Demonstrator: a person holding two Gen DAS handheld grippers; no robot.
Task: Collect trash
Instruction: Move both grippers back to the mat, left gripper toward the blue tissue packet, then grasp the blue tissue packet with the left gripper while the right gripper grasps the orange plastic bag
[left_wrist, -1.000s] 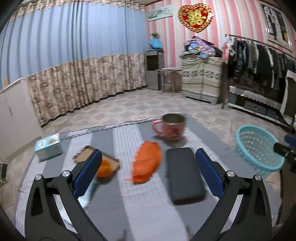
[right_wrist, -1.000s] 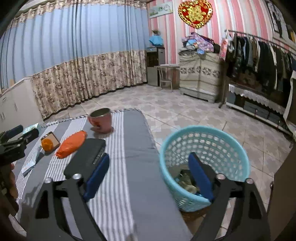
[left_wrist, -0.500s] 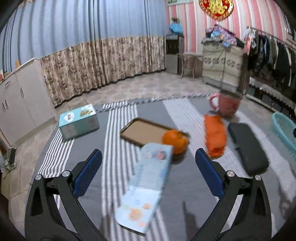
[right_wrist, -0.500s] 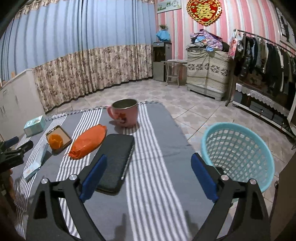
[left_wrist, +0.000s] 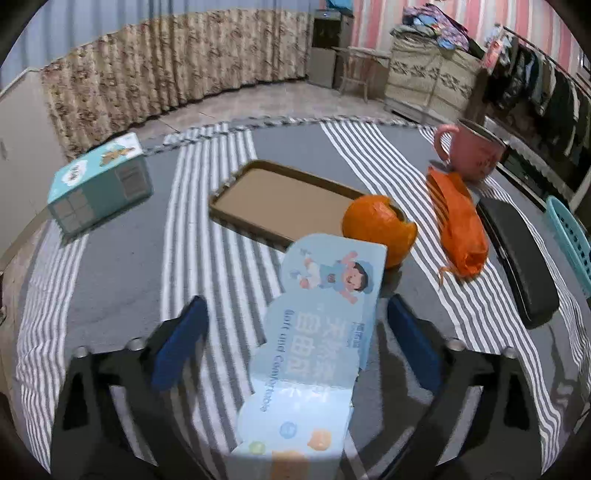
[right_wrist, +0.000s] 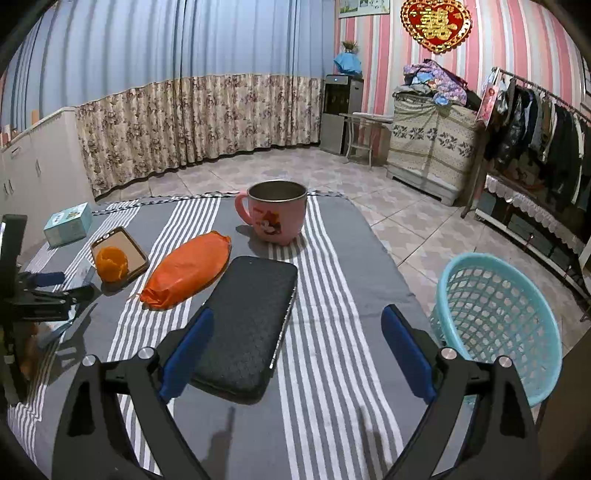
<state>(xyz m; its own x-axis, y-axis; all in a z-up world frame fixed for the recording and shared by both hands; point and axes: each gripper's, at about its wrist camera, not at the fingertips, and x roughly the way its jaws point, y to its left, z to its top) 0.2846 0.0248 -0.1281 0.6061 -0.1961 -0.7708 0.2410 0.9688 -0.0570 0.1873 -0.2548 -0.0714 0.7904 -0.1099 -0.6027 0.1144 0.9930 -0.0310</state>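
Left gripper (left_wrist: 295, 332) is down over the pale blue card wrapper (left_wrist: 317, 332), its jaws just narrowing and standing either side of it without pressing yet, so nothing is held. That wrapper lies flat on the striped tabletop (left_wrist: 122, 258) toward your near edge, its far end just beside the orange peel (left_wrist: 376, 229). It looks thin, light and bendy; flat as it is, you'd likely do best to catch one long edge and pinch across the width, or it may just slide on the cloth.

Peel sits at the end of the shallow brown tray (left_wrist: 280, 199), which holds nothing else. It's a hollow shell, soft, so a gentle squeeze should do.

Orange plastic packet (right_wrist: 184, 273) lies mid-tabletop between the tray and the black case (right_wrist: 247, 325): crinkly, probably slippery, best taken across its middle.

Right gripper (right_wrist: 295, 350) hangs wide open and empty over the near end of that case.

Pink mug (right_wrist: 277, 216) stands upright toward the far edge; its inside looks empty. Teal basket (right_wrist: 495, 321) sits off the right edge, and what shows of its inside is bare.
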